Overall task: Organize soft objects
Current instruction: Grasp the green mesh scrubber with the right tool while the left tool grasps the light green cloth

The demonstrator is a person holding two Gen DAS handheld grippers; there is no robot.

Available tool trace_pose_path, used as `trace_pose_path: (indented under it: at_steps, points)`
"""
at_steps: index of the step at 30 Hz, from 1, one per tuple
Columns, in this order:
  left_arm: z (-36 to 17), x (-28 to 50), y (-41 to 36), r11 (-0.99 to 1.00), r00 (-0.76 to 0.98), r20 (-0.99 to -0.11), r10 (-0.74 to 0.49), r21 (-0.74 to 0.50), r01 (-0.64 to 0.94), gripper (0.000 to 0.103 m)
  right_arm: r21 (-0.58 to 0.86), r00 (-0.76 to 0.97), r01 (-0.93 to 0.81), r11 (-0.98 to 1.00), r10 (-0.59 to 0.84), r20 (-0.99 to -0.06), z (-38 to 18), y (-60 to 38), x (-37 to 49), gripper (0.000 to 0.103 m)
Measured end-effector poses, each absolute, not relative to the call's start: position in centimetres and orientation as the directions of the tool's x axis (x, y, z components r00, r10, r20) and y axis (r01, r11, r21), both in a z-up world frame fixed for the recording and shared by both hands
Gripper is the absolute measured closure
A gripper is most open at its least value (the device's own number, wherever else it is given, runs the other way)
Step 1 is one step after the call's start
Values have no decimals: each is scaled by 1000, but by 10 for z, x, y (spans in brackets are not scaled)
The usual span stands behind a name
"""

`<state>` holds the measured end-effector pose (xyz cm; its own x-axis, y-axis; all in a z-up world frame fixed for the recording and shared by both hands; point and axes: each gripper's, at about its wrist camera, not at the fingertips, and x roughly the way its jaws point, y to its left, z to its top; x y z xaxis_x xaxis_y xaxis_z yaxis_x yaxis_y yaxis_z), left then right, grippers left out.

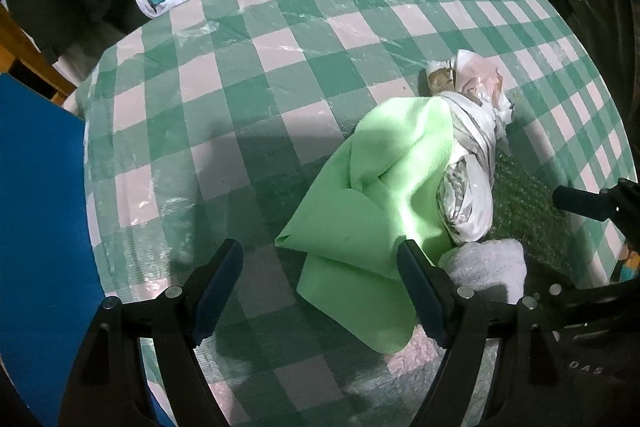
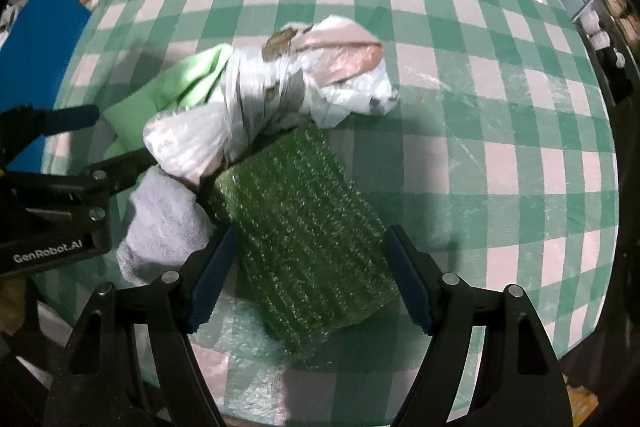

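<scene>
Two hand-held grippers point steeply down at a desk (image 1: pixel 280 27) covered in a green-and-white checked cloth under clear plastic.

The left hand-held gripper (image 1: pixel 320 291) has its jaws wide apart and grips nothing. A light green cloth (image 1: pixel 372 187) lies crumpled between its fingers, with the right-side finger over the cloth's edge.

The right hand-held gripper (image 2: pixel 308 277) also has wide, empty jaws. They straddle the near end of a dark green bubble-wrap bundle (image 2: pixel 304 247) without pressing on it.

A white plastic bag bundle (image 2: pixel 256 99), wound with grey bands, lies across the far end of the bubble wrap and touches the green cloth. A folded white towel (image 2: pixel 160 223) sits just beside the bubble wrap, between the two grippers.
</scene>
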<state>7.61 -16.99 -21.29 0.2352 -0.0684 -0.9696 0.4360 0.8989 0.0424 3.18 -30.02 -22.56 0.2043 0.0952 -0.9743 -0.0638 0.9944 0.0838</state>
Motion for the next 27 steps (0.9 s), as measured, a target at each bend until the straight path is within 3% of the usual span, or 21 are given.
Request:
trace_pose_path:
  at_steps: [3,6,9,10,11,20,23,27]
  points:
    - [-215,75,-172,897,230,-970,-74,36,440,22,54,209,-91,994,72,-975,-228,-293,32,28]
    - [-216,75,-174,895,224,-971,-80,28,445,22,17,216,-107,994,40,-976,-229,-287,30,38]
    - [-218,76,-176,894,224,-971,-82,28,448,19,-2,223,-107,994,22,-975,-226,-288,29,66]
    - [-218,76,-176,893,225,-971,-80,30,449,18,-11,223,-98,995,11,-975,-225,-290,30,79]
    - [-218,76,-177,893,226,-971,-82,30,450,18,-6,222,-87,996,14,-975,-224,-295,28,83]
    - [-219,71,-183,879,265,-962,-68,68,471,22,90,276,-7,996,88,-957,-206,-313,26,85]
    - [-215,67,-184,873,266,-961,-81,60,484,38,101,285,7,995,94,-954,-201,-318,26,85]
    - [-210,66,-181,874,263,-960,-95,47,484,86,109,300,22,994,98,-949,-195,-329,21,85]
